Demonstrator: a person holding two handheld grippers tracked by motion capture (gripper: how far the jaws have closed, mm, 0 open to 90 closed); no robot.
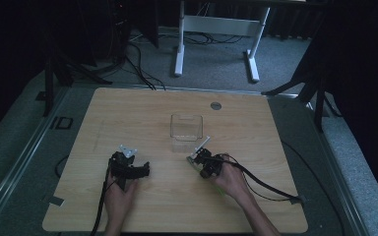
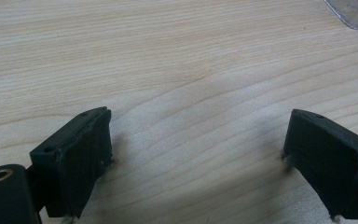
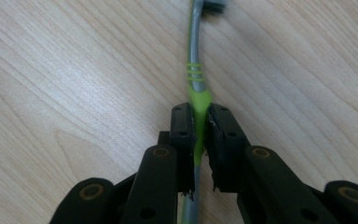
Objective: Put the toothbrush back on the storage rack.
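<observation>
A toothbrush [image 3: 195, 74] with a green and grey handle lies along the wooden table [image 1: 128, 113], its bristled head at the far end. My right gripper [image 3: 200, 116] is shut on the green part of the handle, low over the wood. From above, the right gripper [image 1: 204, 161] sits just in front of a clear plastic container [image 1: 186, 130]. My left gripper [image 2: 196, 140] is open over bare wood with nothing between its jaws. In the high view the left gripper [image 1: 130, 164] rests to the left of the right one.
A corner of the clear container [image 2: 354, 11] is in the left gripper view's upper right. A small round metal disc [image 1: 216, 105] is set in the table's far side. White desk legs [image 1: 179, 49] stand on the floor beyond. Cables trail off both grippers toward the near edge.
</observation>
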